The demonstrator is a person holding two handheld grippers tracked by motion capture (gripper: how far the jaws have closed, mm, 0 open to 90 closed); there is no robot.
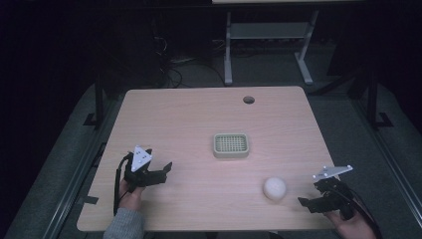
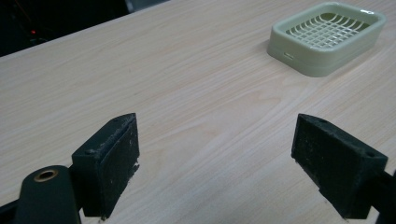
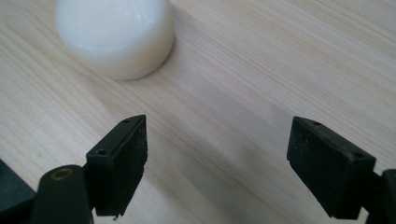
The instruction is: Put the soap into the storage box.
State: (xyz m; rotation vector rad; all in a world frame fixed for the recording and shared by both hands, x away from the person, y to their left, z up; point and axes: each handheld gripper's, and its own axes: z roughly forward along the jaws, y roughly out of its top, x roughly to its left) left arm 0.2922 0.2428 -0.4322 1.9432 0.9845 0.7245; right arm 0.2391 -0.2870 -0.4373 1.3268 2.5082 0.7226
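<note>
A pale green soap dish [image 1: 231,145] with a grid top sits near the table's middle; in the left gripper view the dish [image 2: 327,36] lies ahead and to the right of the jaws. A white round soap bar [image 1: 274,188] rests near the front right, and in the right gripper view the bar [image 3: 114,32] lies just ahead of the left jaw. My left gripper [image 1: 164,170] [image 2: 215,163] stands open over bare wood at the front left. My right gripper [image 1: 304,202] [image 3: 217,163] is open too, just right of the bar, with nothing between its jaws.
The light wooden table [image 1: 199,119] has a round cable hole [image 1: 248,99] near its far edge. Beyond the table stand a white desk frame [image 1: 268,45] and cables on the dark floor. A person's hands hold both grippers at the front edge.
</note>
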